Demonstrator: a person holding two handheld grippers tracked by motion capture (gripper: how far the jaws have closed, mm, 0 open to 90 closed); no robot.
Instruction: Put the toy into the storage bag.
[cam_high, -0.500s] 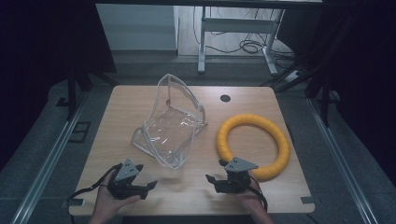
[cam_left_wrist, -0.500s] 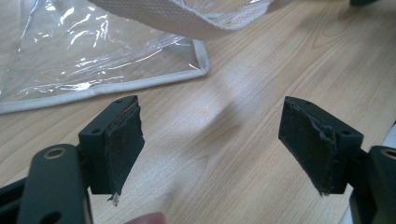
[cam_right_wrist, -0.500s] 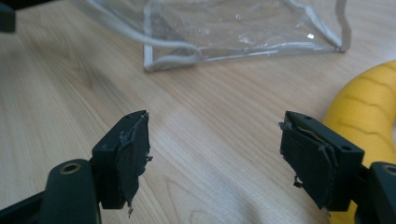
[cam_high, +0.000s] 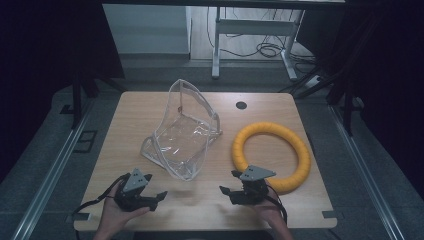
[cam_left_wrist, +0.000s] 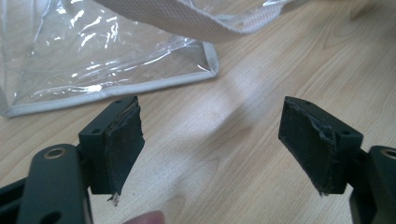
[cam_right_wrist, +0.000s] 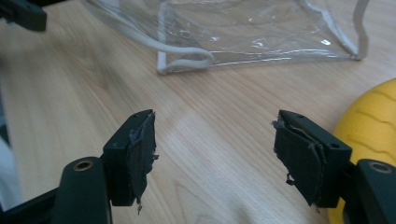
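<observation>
A clear plastic bag (cam_high: 182, 135) with white trim lies open in the middle of the wooden table (cam_high: 150, 107); its edge shows close ahead in the left gripper view (cam_left_wrist: 112, 56) and farther off in the right gripper view (cam_right_wrist: 252, 32). A yellow foam ring (cam_high: 271, 155) lies flat to the bag's right, and its rim shows at the right in the right gripper view (cam_right_wrist: 369, 126). My left gripper (cam_high: 159, 198) (cam_left_wrist: 210, 140) rests near the front edge, open, nothing between its pads. My right gripper (cam_high: 226, 193) (cam_right_wrist: 215, 149) stands open beside the ring, also holding nothing.
A small black round hole (cam_high: 241, 105) sits near the table's far edge. Beyond the table stand a white desk frame (cam_high: 252, 30) and cables on the floor. Metal rails (cam_high: 50, 170) run along both sides of the table.
</observation>
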